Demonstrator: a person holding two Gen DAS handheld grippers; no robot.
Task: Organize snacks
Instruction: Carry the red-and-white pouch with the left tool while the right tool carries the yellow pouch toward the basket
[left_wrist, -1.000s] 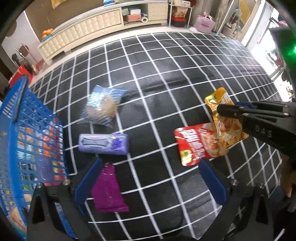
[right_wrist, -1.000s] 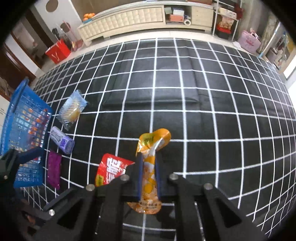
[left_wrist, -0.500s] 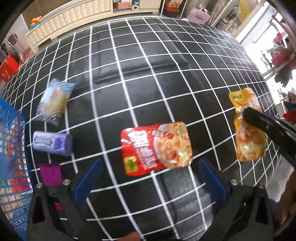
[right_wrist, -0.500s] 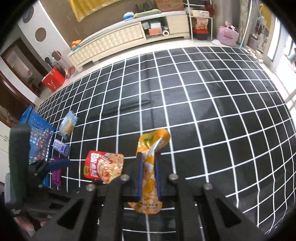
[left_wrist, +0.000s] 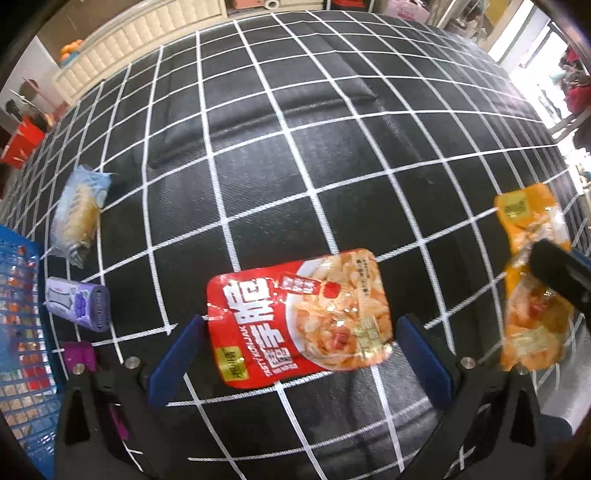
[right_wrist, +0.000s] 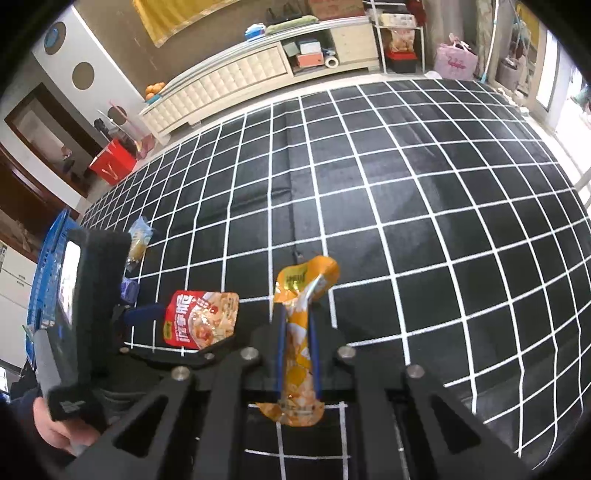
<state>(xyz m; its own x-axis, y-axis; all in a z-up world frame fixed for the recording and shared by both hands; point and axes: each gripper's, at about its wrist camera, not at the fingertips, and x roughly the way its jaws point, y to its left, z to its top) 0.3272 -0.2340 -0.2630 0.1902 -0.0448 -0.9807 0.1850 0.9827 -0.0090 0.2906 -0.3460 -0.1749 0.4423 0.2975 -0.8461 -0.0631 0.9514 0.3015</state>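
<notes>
**Red pouch between wide jaws, orange pouch pinched**

Left wrist view:
- Left gripper (left_wrist: 299, 358) low over the black grid-lined worktop (left_wrist: 280, 155), jaws spread wide, nothing clamped.
- Between the blue fingertips (left_wrist: 177, 358), lying flat on the cloth: red konjac pouch (left_wrist: 299, 314), its near half inside the gap, touching neither finger as far as visible.
- At far right, above the cloth: orange snack pouch (left_wrist: 532, 280), crossed by a dark finger of the right gripper (left_wrist: 561, 273).
- At left on the cloth: clear pack with a yellowish pastry (left_wrist: 79, 214), then a lilac pack (left_wrist: 79, 302) nearer, then a purple pouch (left_wrist: 79, 356) partly hidden behind the left finger.
- At the left edge: blue basket (left_wrist: 18, 332), packets visible through its mesh.

Right wrist view:
- Right gripper (right_wrist: 297, 354) with jaws narrow, clamped on the orange snack pouch (right_wrist: 299, 332); pouch upright between the blue pads (right_wrist: 280, 347), top flap curling beyond the tips, bottom seal hanging toward the camera.
- To the left, flat on the worktop (right_wrist: 406, 221): red konjac pouch (right_wrist: 201, 319), one blue finger of the left gripper (right_wrist: 144, 314) just beside its left edge.
- Further left: pastry pack (right_wrist: 138, 240), lilac pack barely showing, blue basket (right_wrist: 51, 258) at the worktop's end.
- Beyond the worktop: long white cabinet (right_wrist: 236, 85) along the wall, red bag (right_wrist: 112, 166) on the floor.
</notes>
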